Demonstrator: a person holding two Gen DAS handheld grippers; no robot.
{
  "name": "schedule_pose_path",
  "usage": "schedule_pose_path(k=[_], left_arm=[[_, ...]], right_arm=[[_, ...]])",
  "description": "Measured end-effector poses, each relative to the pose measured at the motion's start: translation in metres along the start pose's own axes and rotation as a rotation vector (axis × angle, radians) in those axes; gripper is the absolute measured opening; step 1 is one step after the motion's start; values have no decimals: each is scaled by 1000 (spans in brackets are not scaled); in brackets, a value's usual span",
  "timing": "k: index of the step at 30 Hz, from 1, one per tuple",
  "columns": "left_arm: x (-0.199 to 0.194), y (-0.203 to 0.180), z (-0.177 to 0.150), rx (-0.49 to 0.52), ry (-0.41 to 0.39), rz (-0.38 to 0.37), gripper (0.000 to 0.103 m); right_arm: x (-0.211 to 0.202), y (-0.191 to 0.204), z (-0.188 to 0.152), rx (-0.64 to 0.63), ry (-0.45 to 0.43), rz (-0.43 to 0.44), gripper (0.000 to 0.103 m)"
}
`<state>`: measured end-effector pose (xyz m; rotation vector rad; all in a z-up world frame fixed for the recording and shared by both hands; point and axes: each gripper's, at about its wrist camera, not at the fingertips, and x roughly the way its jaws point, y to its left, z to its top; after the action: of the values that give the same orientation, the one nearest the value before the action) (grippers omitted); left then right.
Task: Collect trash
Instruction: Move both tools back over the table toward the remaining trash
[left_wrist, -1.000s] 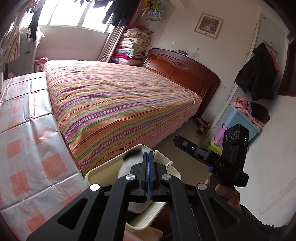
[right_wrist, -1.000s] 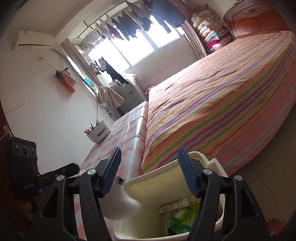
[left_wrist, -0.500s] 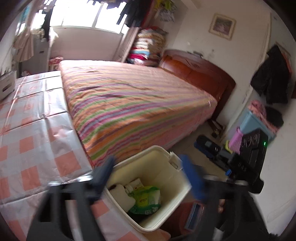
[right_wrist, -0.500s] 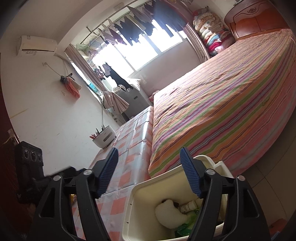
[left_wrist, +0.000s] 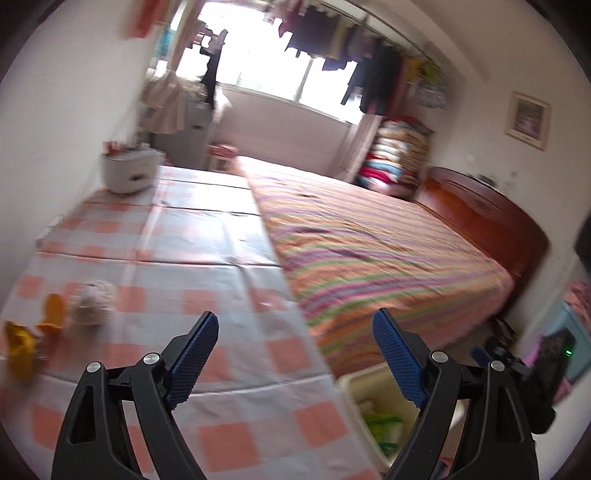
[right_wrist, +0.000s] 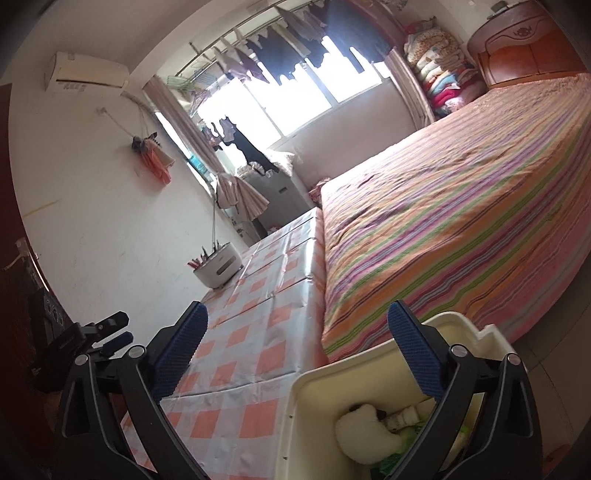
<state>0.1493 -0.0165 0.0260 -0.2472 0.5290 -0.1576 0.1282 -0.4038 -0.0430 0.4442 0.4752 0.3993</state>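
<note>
Both left tongs (left_wrist: 291, 354) and right tongs (right_wrist: 297, 345) are held agape and empty. A crumpled wad (left_wrist: 92, 301) lies on the tabletop (left_wrist: 207, 258); judged light and soft, it is best pinched across its middle.

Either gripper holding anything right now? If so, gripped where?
Nothing held. The left gripper is open and empty over the checkered tablecloth; the right gripper is open and empty above the trash bin.
</note>
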Motion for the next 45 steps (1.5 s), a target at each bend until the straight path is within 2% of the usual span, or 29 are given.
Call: schedule_pose_path(k=[2, 7, 13, 16, 21, 25, 33, 39, 45], left_arm=[[-8, 22, 5, 1, -11, 79, 83], [-35, 77, 5, -17, -40, 207, 83], [-63, 133, -1, -42, -78, 319, 83], [-75, 162, -6, -81, -78, 345, 83], [-94, 201, -14, -142, -65, 356, 83], [-108, 225, -19, -181, -65, 349, 83], [-122, 252, -31, -209, -45, 324, 83], [-119, 259, -43, -164, 11, 286, 83], [-122, 269, -47, -172, 25, 259, 83]], right_arm=[[10, 15, -4, -30, 18, 13, 96], [39, 55, -18, -85, 76, 71, 96], [72, 93, -33, -89, 149, 163, 96], [92, 115, -44, -103, 196, 201, 96], [130, 152, -59, -119, 285, 253, 96], [164, 182, -67, -160, 352, 262, 96], [228, 236, -89, -193, 478, 302, 96], [267, 269, -115, -271, 570, 273, 96], [302, 285, -129, -329, 606, 205, 96]])
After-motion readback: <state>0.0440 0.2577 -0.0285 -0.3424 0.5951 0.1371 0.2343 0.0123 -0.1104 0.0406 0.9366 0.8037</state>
